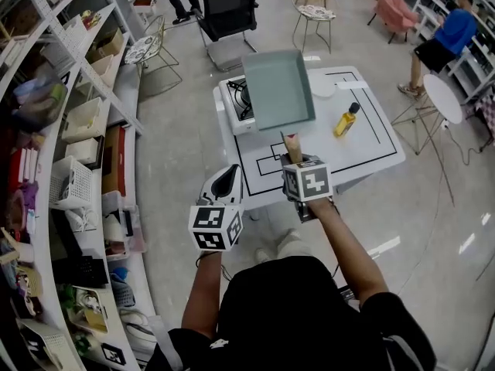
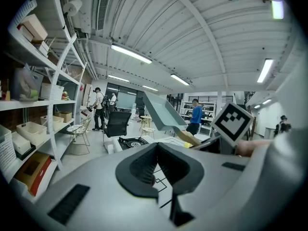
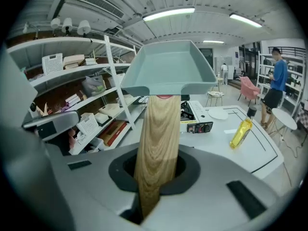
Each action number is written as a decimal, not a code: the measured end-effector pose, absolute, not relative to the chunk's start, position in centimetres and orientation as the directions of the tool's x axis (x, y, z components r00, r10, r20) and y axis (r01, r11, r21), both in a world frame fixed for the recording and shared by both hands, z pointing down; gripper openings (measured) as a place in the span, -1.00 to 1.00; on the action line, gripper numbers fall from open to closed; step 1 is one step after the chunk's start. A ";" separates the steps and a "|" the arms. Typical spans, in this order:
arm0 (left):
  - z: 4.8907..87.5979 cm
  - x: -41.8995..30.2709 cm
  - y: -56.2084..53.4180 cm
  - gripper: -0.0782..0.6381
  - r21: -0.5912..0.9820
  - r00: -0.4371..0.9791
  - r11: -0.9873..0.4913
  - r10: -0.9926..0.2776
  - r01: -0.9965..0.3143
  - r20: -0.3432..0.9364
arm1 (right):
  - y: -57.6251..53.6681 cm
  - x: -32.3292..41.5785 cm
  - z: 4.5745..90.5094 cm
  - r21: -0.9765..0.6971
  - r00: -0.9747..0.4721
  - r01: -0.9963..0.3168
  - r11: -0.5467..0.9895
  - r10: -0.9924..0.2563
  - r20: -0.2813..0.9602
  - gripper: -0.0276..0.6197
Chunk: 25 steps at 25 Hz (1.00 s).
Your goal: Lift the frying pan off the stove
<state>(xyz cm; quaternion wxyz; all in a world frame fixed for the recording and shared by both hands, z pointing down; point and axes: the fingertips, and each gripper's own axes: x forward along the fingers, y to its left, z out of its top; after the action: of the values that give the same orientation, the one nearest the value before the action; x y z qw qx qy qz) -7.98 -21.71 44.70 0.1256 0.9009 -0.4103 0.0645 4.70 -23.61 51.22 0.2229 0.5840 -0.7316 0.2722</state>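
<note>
Gripping the wooden handle [image 3: 156, 143] of the frying pan [image 1: 278, 87] with the right gripper [image 3: 156, 177], jaws drawn narrow and pressed on the wood. Holding the pan in the air, tipped up, clear of the stove [image 1: 236, 103] on the white table [image 1: 363, 149]. Nothing in the left gripper [image 2: 161, 172], jaws together, beside the right one.

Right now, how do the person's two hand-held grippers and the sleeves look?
The left gripper and the right gripper each have a smooth light grey shell with black jaw linings and carry a white cube printed with black square markers. The person wears a black short-sleeved top.
</note>
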 end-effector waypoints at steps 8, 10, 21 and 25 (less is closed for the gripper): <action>43.5 -6.7 -21.3 -0.75 0.170 0.663 -0.641 -0.722 -0.749 0.197 | -22.9 5.7 48.8 -0.140 -0.240 -0.971 0.195 -0.775 0.585 -0.85; 43.1 -6.2 -21.0 -0.75 0.171 0.663 -0.640 -0.724 -0.749 0.191 | -22.6 6.2 48.1 -0.129 -0.239 -0.971 0.202 -0.784 0.573 -0.85; 41.2 -1.4 -15.1 -0.75 0.172 0.654 -0.632 -0.737 -0.756 0.168 | -16.3 10.3 46.3 -0.101 -0.246 -0.968 0.230 -0.787 0.565 -0.85; 40.9 -0.1 -12.2 -0.75 0.168 0.647 -0.625 -0.745 -0.762 0.162 | -13.5 11.5 46.2 -0.109 -0.256 -0.966 0.236 -0.790 0.557 -0.85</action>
<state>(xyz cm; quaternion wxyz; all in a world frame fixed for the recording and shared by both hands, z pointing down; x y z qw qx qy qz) -0.13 -12.18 40.95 0.1108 0.9006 -0.4185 0.0382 11.51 -13.52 46.21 0.1982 0.5767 -0.7608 0.2218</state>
